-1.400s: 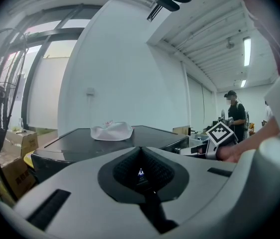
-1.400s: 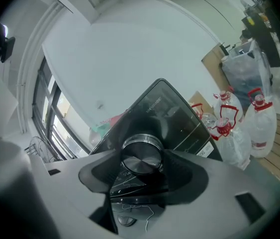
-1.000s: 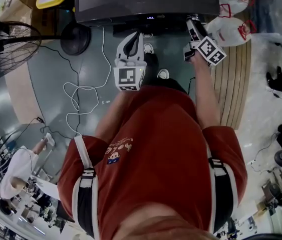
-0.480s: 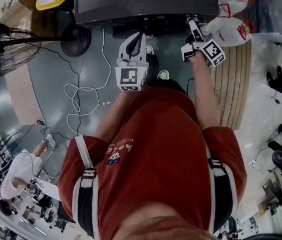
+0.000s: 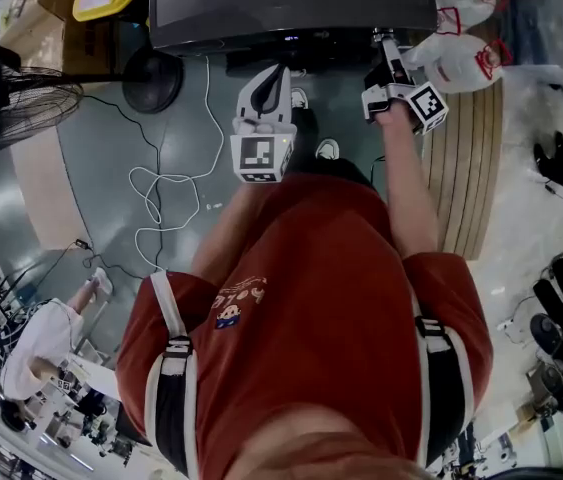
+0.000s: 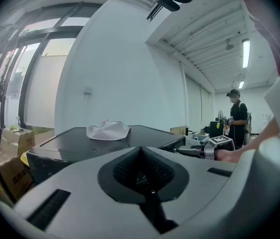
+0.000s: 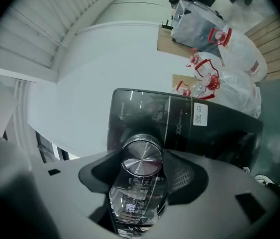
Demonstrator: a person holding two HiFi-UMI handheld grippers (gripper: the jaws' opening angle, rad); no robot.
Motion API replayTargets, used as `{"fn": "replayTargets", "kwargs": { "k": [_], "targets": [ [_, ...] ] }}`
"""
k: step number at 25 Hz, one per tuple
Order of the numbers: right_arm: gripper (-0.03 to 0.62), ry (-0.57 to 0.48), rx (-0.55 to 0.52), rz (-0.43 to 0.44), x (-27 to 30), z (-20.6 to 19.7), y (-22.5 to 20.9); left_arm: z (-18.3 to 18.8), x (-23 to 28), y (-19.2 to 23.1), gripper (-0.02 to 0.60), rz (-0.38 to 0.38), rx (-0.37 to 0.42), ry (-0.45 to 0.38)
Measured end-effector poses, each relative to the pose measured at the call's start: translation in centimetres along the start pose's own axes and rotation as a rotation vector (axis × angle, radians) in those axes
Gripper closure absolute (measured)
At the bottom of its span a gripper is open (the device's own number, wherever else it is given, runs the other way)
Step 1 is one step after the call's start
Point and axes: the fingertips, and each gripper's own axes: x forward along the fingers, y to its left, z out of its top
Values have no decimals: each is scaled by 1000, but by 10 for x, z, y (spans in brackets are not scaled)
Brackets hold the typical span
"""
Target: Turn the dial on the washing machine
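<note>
The black washing machine (image 5: 291,8) stands at the top of the head view, its glossy control panel (image 7: 179,123) filling the right gripper view. A brushed-silver round dial (image 7: 140,159) sits between the dark pads of my right gripper (image 7: 140,171), which is shut on it. In the head view the right gripper (image 5: 386,46) reaches to the machine's front right corner. My left gripper (image 5: 273,71) hangs in front of the machine, left of the right one, touching nothing. Its jaws (image 6: 142,171) are shut and hold nothing.
A white crumpled bag (image 6: 108,130) lies on the machine's lid. White plastic bags with red print (image 5: 461,53) and a slatted wooden panel (image 5: 471,158) are to the right. A fan (image 5: 21,88) and a white cable (image 5: 161,198) are to the left. A person (image 6: 238,118) stands far right.
The right gripper has rolled about its own axis at the dial, its marker cube turning with it. The left gripper has stayed where it was.
</note>
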Motion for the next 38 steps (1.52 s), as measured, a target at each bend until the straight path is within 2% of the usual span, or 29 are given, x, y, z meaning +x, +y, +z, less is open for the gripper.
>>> {"fn": "replayTargets", "kwargs": {
  "k": [5,11,15,19,23,26,32,35,38],
  "targets": [
    [320,-9,3,11,0,1,3,1,-5,3,565,5,3,-6],
    [299,-34,90,-5,-8,-2,2,3,-10,9,565,20,-6,0],
    [299,-16,75,-28,-27,-11,3,4,-21,7,566,27,-4,-13],
    [300,4,38,-9,-44,-20,28,7,-35,9,565,31,-15,-26],
    [303,41,-99,25,-55,-25,68,10,-45,11,565,18,-54,-15],
    [310,48,-229,64,-61,-27,103,25,-55,18,565,40,-60,-33],
    [330,53,-581,86,-75,-30,163,66,-74,21,566,71,16,-94],
    [341,22,-740,94,-82,-26,194,87,-79,22,565,98,43,-120],
    [346,-19,-945,75,-91,-21,222,105,-84,22,565,119,69,-150]
  ]
}}
